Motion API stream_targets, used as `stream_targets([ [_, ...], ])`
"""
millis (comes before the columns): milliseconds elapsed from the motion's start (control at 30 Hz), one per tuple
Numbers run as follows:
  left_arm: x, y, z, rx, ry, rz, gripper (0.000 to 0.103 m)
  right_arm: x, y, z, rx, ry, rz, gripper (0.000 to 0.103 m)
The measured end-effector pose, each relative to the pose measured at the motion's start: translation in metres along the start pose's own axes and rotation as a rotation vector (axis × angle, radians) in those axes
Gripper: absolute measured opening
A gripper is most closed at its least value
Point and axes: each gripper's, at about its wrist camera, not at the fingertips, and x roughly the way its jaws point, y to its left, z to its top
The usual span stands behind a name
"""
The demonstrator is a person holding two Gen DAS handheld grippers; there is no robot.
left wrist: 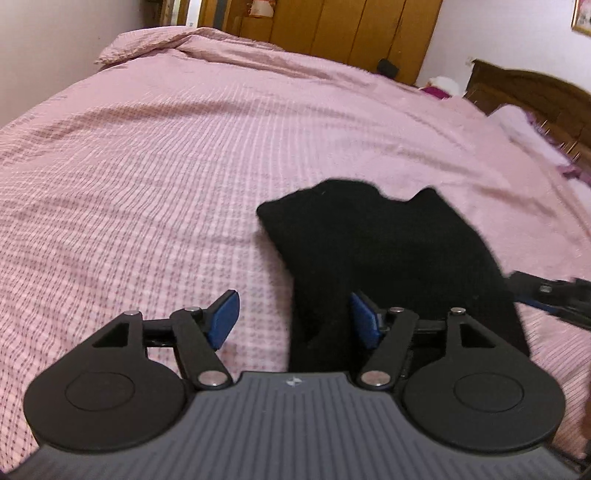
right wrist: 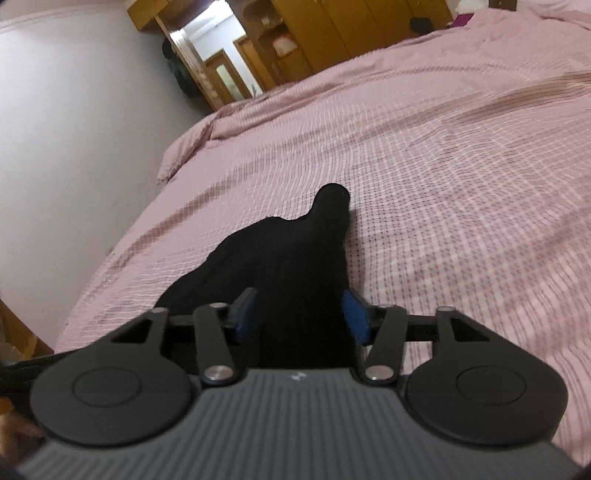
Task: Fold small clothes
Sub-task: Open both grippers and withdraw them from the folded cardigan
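A small black garment (left wrist: 373,251) lies on the pink checked bed cover (left wrist: 155,177). In the left wrist view it spreads right of centre, its near end running between my left gripper's (left wrist: 293,317) open blue-padded fingers. My right gripper shows at that view's right edge (left wrist: 550,291), beside the garment. In the right wrist view the garment (right wrist: 295,254) stretches away from me, narrowing to a rounded tip. My right gripper (right wrist: 301,315) is open, with the cloth lying between its jaws; the pads look apart from it.
The bed cover (right wrist: 461,155) fills both views. A wooden wardrobe (left wrist: 332,26) stands beyond the bed, a wooden headboard (left wrist: 535,92) and pillow at the right. A white wall (right wrist: 74,110) and a doorway (right wrist: 210,48) lie left in the right wrist view.
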Motion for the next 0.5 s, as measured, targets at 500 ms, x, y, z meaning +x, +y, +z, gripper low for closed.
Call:
stream_targets([
  [500,-0.002,-0.001,-0.011,0.002,0.019,0.074,0.085,-0.003,0.016,-0.027,-0.095,0.028,-0.051,0.044],
])
